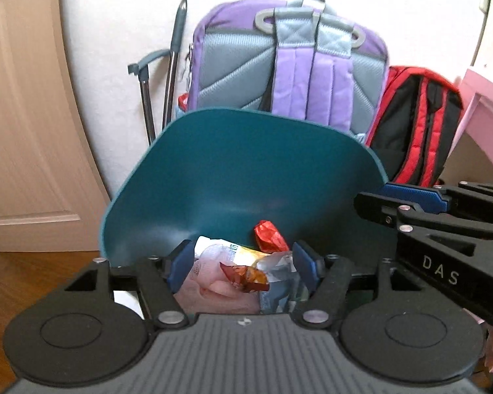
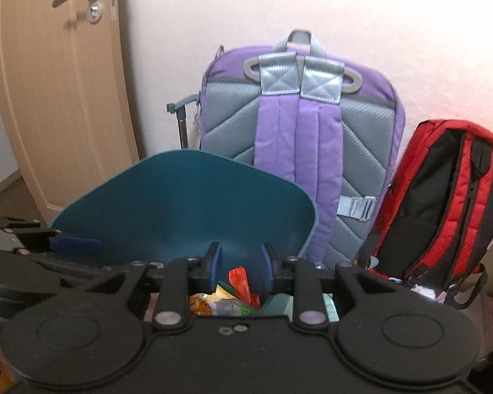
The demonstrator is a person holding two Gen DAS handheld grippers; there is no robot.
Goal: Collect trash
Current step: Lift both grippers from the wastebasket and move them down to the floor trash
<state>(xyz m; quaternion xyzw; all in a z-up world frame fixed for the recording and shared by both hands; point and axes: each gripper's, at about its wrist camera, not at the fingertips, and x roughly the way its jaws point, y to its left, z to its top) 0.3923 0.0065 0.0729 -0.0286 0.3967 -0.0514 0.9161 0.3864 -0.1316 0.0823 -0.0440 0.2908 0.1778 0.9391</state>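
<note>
We see the wrappers already lying in the teal bin by the purple backpack; our left gripper and right gripper hang over it, jaws apart and empty, so dropping looks done.

Support surface: wooden floor, brown boards, visible at lower left of the left wrist view. Standing on it: teal bin, lid raised, wrappers piled inside. Behind the bin, a purple and grey backpack upright against the wall; a red and black backpack just beside it, leaning. Contact points with the floor hidden.
</note>
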